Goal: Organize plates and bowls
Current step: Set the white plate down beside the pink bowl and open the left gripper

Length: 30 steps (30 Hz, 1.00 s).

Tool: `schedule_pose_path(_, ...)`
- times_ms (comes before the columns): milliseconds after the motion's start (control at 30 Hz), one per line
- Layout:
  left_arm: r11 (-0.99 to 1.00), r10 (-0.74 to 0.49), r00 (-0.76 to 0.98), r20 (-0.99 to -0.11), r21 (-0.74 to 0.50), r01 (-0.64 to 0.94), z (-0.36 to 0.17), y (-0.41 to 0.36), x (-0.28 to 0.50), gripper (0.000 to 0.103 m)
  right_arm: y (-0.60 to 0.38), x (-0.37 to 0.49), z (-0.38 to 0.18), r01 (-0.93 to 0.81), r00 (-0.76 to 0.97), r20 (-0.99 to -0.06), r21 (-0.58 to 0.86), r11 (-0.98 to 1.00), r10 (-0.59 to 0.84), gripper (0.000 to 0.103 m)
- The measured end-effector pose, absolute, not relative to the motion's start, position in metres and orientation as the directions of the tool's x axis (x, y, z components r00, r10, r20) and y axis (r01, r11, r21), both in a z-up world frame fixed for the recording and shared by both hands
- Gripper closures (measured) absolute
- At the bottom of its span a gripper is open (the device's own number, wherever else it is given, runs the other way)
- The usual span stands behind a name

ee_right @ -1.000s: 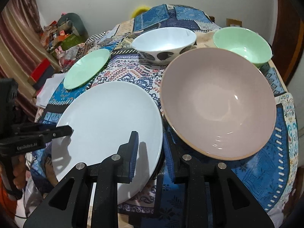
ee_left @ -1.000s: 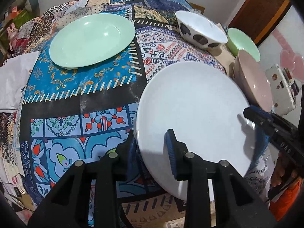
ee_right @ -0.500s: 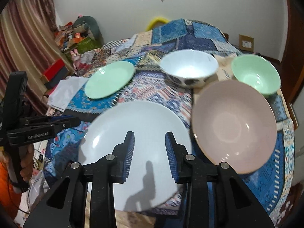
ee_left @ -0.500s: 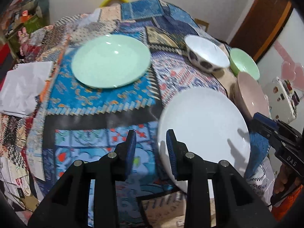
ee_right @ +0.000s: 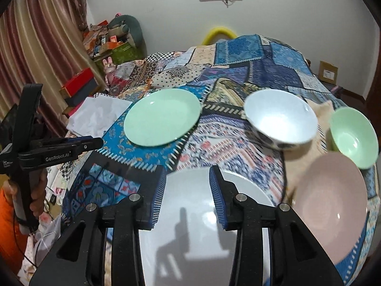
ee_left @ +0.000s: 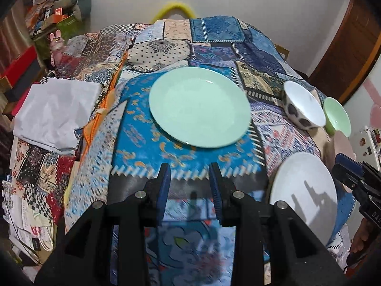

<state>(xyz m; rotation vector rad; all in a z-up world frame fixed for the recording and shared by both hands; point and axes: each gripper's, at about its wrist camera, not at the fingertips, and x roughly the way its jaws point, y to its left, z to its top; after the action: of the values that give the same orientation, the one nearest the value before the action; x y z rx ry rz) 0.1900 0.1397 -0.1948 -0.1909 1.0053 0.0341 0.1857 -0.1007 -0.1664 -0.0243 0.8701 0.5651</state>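
Patchwork cloth (ee_left: 152, 140) covers the bench, a glossy printed sheet of blue, cream and black panels with paisley, dots and zigzag edging, falling in curves at the sides. On it lies a round mint-green plate (ee_left: 200, 107), smooth and shallow with a faint raised rim, flat on a bright blue panel near the middle. A larger round white plate (ee_right: 204, 228), glazed and plain, lies flat at the near edge, crossed by hard shadows. To its right sits a wide pink bowl (ee_right: 331, 205), matte-looking with a thin tan rim. Behind that stand a smaller mint-green bowl (ee_right: 354, 135) and a white bowl (ee_right: 281, 116) with dark oval spots on its outer wall; the two are close together, on a beige patch of cloth.

The left claw (ee_left: 190, 190) hovers above the cloth between the two plates, its black angular fingers with ribbed blue pads (ee_left: 164, 190) set a narrow gap apart and gripping nothing. The right claw (ee_right: 187, 195) hangs over the white plate, its ribbed pads likewise apart; its jaws have just been opening, and nothing is between them. Neither touches a dish.

A crumpled white cloth (ee_left: 54, 116) lies at the bench's left edge. A hand (ee_right: 39, 195) grips the left tool's handle, beside an orange sleeve (ee_right: 9, 226).
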Motion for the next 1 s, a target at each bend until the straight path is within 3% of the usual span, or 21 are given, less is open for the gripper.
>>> schedule_pose_path(200,0.982,-0.06,0.545,-0.836,-0.147,-0.118,-0.201,0.16,0.217,0.065,-0.078,0.212,-0.173,-0.487,0.475,-0.751,0.21,0.848,0.459,0.069)
schedule_pose_path(1000,0.982,-0.082,0.491,-0.867,-0.156,-0.111,-0.256,0.212,0.315,0.064,-0.028,0.303,-0.222,-0.462,0.343,-0.853,0.213,0.861,0.395,0.069)
